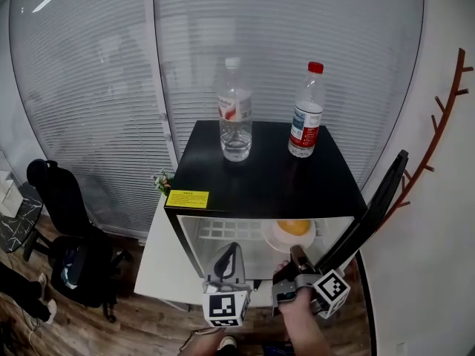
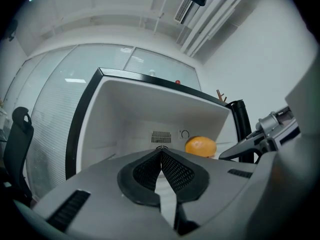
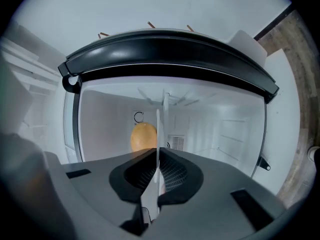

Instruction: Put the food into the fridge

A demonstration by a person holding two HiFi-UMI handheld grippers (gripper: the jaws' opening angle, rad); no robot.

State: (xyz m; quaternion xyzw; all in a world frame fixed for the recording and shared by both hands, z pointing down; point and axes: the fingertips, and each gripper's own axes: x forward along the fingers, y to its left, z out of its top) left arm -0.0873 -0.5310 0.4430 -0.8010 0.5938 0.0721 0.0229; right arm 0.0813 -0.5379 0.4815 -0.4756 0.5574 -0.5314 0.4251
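Note:
A small black fridge [image 1: 260, 178] stands with its door [image 1: 371, 217] swung open to the right. On its shelf lies a white plate [image 1: 276, 237] with an orange-yellow round food [image 1: 295, 227] on it. My right gripper [image 1: 297, 256], rolled on its side, is shut on the plate's near rim; in the right gripper view the plate [image 3: 158, 126] shows as a thin white edge between the jaws, with the food [image 3: 142, 136] behind. My left gripper [image 1: 231, 252] hovers shut and empty at the fridge's opening, left of the plate. Its view shows the food [image 2: 200, 146] deep inside.
Two plastic water bottles [image 1: 235, 110] [image 1: 306, 110] stand on the fridge's top. A black office chair [image 1: 63, 199] is on the wooden floor to the left. A brown branch-shaped rack [image 1: 438, 124] hangs on the right wall. Blinds cover the glass wall behind.

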